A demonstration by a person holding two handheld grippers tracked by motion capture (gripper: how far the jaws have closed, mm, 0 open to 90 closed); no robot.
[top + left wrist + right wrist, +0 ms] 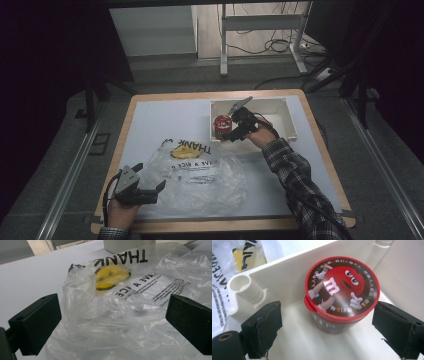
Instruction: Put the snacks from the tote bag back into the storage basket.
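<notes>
"THANK" is printed in big black letters on the clear bag [130, 315], read mirrored in the left gripper view, with "HAVE A NICE" partly legible below it beside a yellow smiley; the fine print is too small to read. A white "m" and a ring of small Chinese characters are shown on the red lid of the cup [340, 287], inside the white box [294, 272].

The left gripper [161, 186] is black with blocky square jaws, a grey three-cornered plate at twelve o'clock and a dark cable. The right gripper [223, 136] matches it. Both sleeves [295, 172] are dark plaid.
</notes>
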